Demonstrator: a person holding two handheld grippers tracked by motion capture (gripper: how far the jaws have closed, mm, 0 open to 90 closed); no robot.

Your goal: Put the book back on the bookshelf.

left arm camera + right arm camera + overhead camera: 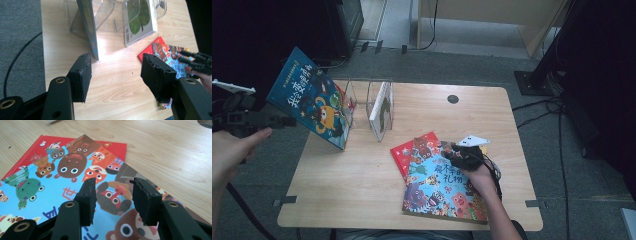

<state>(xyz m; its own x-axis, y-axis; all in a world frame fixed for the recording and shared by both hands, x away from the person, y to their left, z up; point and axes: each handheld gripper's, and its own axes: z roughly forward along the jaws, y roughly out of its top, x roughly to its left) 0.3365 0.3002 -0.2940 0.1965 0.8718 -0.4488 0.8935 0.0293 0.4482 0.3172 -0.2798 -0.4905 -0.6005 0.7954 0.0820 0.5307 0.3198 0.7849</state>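
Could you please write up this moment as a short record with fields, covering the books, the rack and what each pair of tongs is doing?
surface: wooden table
rack: clear divider rack at the far left of the table
book in rack: white book, upright in a slot
leaning book: dark blue picture book, tilted at the rack's left end
flat books: light blue animal book lying on a red book
left tongs: open, nothing between the jaws, pointing towards the rack
right tongs: open, just above the light blue animal book's cover
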